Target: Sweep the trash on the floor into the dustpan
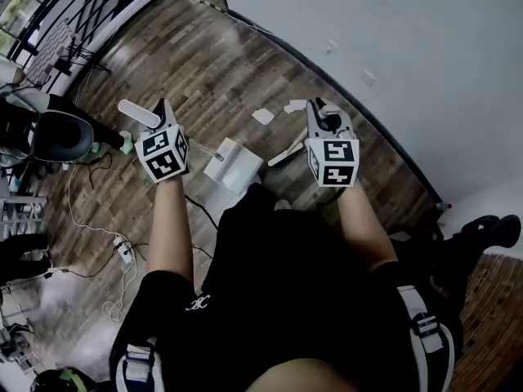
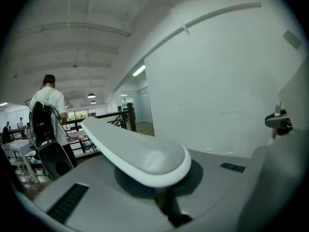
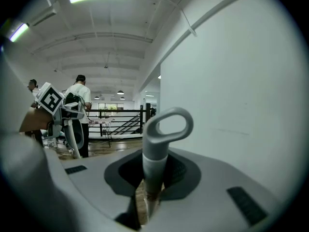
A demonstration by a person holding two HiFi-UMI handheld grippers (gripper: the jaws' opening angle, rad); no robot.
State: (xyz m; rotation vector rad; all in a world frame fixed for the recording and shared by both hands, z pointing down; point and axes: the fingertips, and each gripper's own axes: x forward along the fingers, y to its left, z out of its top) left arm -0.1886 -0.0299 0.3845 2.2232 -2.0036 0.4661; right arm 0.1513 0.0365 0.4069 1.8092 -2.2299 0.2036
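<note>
Since paper scraps lie near the dustpan, the left tongs clamp its handle and the right tongs grip the broom, likely poised to sweep.

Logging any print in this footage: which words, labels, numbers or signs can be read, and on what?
No readable text anywhere.
Cubes on the left gripper and right gripper: square black-and-white marker patterns, no words.
Small white mark on the black sleeve: too small to read.
</note>
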